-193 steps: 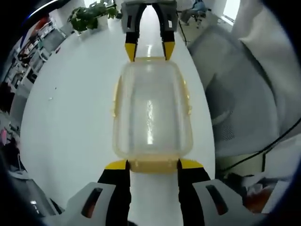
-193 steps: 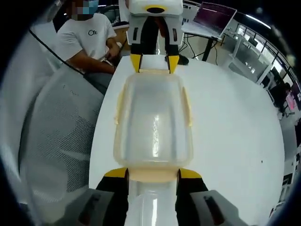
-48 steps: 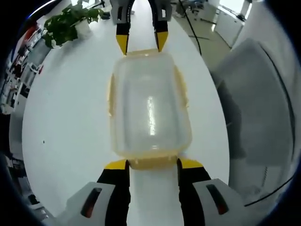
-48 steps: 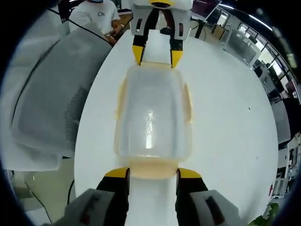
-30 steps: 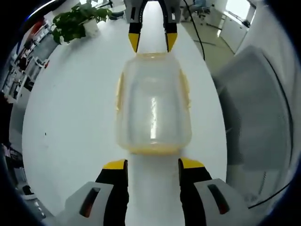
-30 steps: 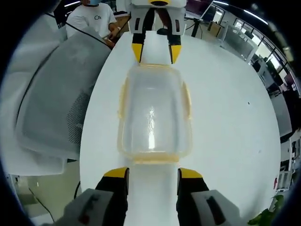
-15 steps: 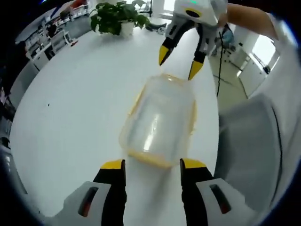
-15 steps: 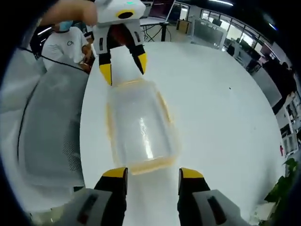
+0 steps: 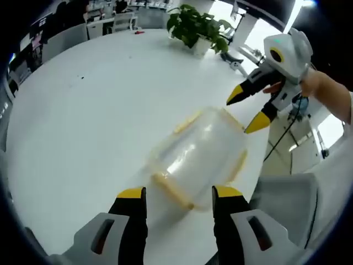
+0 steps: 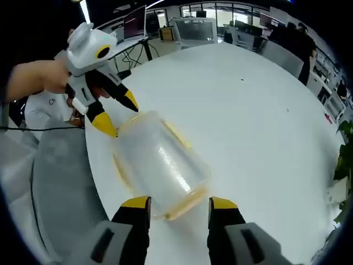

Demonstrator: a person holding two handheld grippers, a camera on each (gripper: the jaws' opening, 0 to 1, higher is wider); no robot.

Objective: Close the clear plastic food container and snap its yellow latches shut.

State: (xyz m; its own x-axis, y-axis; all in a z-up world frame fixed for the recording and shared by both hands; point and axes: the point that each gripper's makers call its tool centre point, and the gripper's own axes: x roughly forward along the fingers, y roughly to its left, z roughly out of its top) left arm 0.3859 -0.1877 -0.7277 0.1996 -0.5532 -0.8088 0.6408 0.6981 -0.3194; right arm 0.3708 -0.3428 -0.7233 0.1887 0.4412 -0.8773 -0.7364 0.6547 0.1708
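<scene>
Left gripper view: my left gripper (image 9: 179,193) hangs over the white table (image 9: 83,121) with its yellow tips spread apart, gripping nothing; the container (image 9: 199,155) lies just ahead of the tips, set slantwise across the view. Its lid looks seated on the body, and yellow latches (image 9: 171,189) show along the near end and both sides, though I cannot tell from here which are snapped down. Beyond the far end, the right gripper (image 9: 248,112) hovers in a person's hand (image 9: 314,88), jaws parted, one tip close to the container's far corner. A potted plant (image 9: 199,27) stands well apart at the table's far side.

In the right gripper view, my right gripper (image 10: 177,203) is likewise spread wide and holds nothing, the container (image 10: 160,165) just ahead of it near the table (image 10: 248,110) edge, with a grey mesh chair (image 10: 60,193) beside. The left gripper (image 10: 110,116) appears at the far end, parted, one tip at or just off the corner.

I judge the lid step done and the latching step in hand or close to finished. My next move calls for checking each latch, then pressing any raised one flat with a tip while the other gripper steadies the container against sliding
</scene>
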